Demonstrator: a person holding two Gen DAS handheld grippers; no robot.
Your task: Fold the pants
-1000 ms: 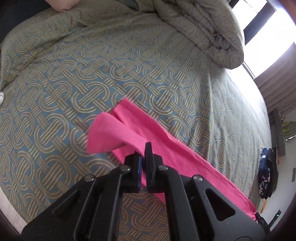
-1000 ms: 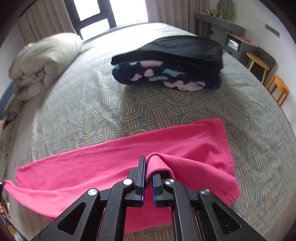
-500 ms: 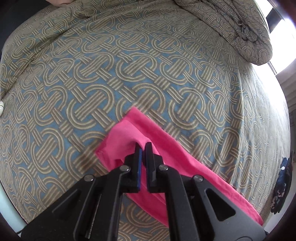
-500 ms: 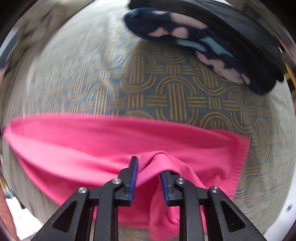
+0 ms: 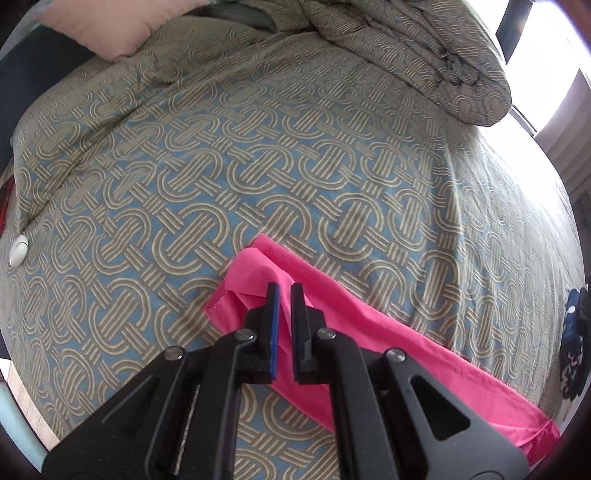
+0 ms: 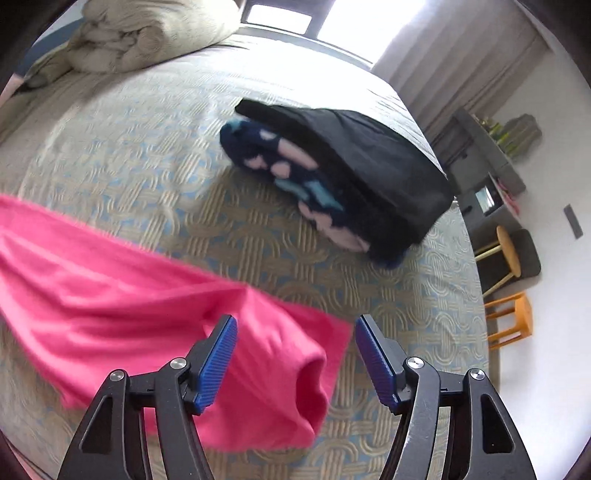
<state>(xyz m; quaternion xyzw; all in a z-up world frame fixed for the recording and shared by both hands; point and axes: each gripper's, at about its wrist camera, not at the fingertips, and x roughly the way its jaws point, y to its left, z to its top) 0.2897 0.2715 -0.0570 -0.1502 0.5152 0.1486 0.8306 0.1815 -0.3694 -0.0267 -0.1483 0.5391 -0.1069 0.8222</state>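
Note:
The pink pants [image 5: 369, 332] lie as a long strip on the patterned bedspread [image 5: 258, 166]. My left gripper [image 5: 283, 291] has its jaws a narrow gap apart over the leg end of the pants, with pink cloth between them. My right gripper [image 6: 293, 332] is wide open just above the waist end of the pants [image 6: 147, 295], which lies loose and rumpled on the bed with a rolled edge below the jaws.
A stack of folded dark clothes [image 6: 351, 177] sits on the bed beyond the right gripper. A bunched duvet [image 5: 424, 55] and a pink pillow [image 5: 110, 26] lie at the head. A small white object [image 5: 18, 251] is at the bed's left edge. Stools [image 6: 509, 321] stand beside the bed.
My right gripper has opened wide and let go of the waist end, which dropped onto the bed. My left gripper lowered the leg end onto the bed and its jaws parted slightly.

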